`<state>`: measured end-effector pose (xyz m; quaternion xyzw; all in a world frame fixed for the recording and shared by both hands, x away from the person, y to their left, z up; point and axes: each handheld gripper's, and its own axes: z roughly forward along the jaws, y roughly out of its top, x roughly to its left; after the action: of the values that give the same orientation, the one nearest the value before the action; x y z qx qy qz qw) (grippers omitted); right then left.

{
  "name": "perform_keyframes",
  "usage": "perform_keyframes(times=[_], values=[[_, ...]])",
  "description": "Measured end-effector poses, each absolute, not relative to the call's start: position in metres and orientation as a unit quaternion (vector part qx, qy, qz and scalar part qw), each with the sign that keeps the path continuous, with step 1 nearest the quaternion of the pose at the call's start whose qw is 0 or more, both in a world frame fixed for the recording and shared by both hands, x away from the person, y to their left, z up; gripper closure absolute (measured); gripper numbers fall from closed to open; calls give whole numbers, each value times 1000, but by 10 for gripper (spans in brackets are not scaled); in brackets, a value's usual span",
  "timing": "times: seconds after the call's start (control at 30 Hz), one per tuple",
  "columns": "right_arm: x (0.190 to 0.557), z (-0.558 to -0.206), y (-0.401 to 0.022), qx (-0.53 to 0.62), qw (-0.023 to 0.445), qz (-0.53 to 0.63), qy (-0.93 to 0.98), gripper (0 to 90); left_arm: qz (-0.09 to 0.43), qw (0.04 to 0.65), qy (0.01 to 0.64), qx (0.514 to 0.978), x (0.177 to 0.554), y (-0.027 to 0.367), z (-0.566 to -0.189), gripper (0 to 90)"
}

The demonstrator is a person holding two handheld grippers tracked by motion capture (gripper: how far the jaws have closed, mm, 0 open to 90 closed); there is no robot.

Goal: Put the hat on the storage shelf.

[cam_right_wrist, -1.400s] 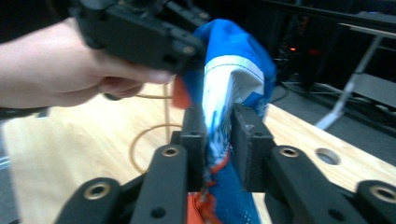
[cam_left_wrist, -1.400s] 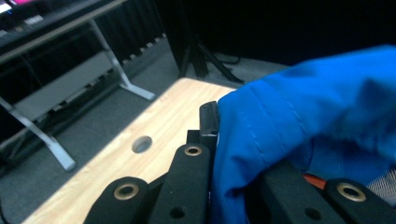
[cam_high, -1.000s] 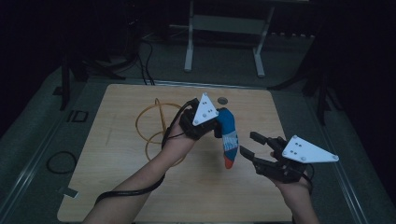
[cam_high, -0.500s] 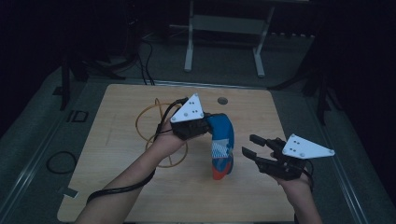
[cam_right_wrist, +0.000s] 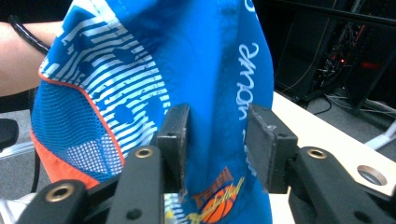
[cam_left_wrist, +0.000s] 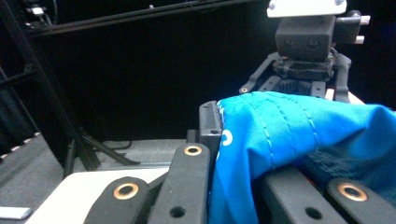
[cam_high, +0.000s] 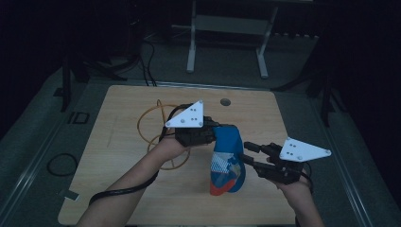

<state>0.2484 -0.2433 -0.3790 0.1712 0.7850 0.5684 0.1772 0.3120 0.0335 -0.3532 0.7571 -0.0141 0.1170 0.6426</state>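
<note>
The left gripper (cam_high: pixel 213 135) pinches the top of a blue fabric cap with white stripes and orange trim (cam_high: pixel 227 161), hanging above the wooden tabletop's (cam_high: pixel 265 118) middle. The right gripper's (cam_high: pixel 249 153) jaws have just been closing around the cap's side, with a gap remaining.

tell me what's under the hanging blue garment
Bare wooden table lies below the blue garment, which hangs from the left gripper. The patch directly beneath its hem is covered.
</note>
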Motion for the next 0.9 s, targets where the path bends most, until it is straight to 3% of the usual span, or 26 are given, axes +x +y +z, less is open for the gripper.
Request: perform_keyframes(times=[0.2,0.3,0.4,0.9], values=[[249,-378,-238,161,166,572,787,694,118,643,-17,756,312,32,-354,899],[251,-379,-234,162,170,561,794,769,117,643,-17,757,312,34,-354,899],[250,-379,-235,168,179,563,789,899,116,641,-15,759,314,36,-355,898],[247,-361,-254,197,216,584,757,900,111,618,-22,778,309,44,-358,891]])
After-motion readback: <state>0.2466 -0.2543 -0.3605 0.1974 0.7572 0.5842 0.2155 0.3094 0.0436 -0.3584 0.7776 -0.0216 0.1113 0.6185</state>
